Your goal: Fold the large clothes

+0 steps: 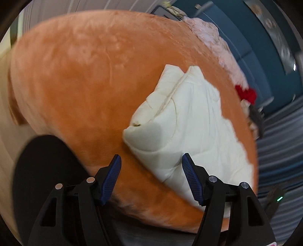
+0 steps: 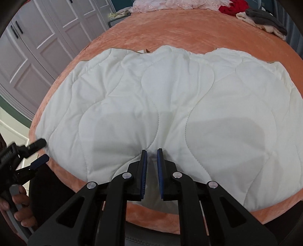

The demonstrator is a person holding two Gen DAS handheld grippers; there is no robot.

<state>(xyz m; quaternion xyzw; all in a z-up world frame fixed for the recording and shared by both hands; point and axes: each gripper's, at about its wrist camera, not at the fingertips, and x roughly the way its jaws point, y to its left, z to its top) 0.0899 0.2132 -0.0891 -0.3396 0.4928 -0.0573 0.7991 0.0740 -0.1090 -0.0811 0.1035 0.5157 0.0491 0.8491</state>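
Orange plush bedding (image 2: 189, 34) covers the bed that fills both views, and a white quilted garment (image 2: 161, 98) lies spread across it, its wavy stitching showing and its near hem close to the bed's front edge. From the left wrist camera the same white garment (image 1: 189, 121) appears folded over at one end, with a thick doubled edge and a seam running along it.

At the near hem the right gripper (image 2: 151, 151) points down onto the cloth, its blue-padded jaws drawn close with only a narrow gap; a small pucker of the fabric sits at their tips, though whether the pads actually pinch it cannot be told. The left gripper (image 1: 151, 159) has its jaws spread wide, the folded corner of the garment lying beyond and partly between them, with neither pad pressing on it. In the right wrist view that left gripper (image 2: 38, 151) shows at the left edge, just beside the garment's left corner, with a person's hand (image 2: 19, 208) around its handle below.

Farther out, along the far side of the bed, lie a pale pink lacy garment (image 2: 161, 3), a red garment (image 2: 234, 6) and a dark grey knitted piece (image 2: 265, 19) on top of something cream. White panelled wardrobe doors (image 2: 37, 37) stand to the left, and a blue wall (image 1: 246, 34) is seen past the bed in the left wrist view
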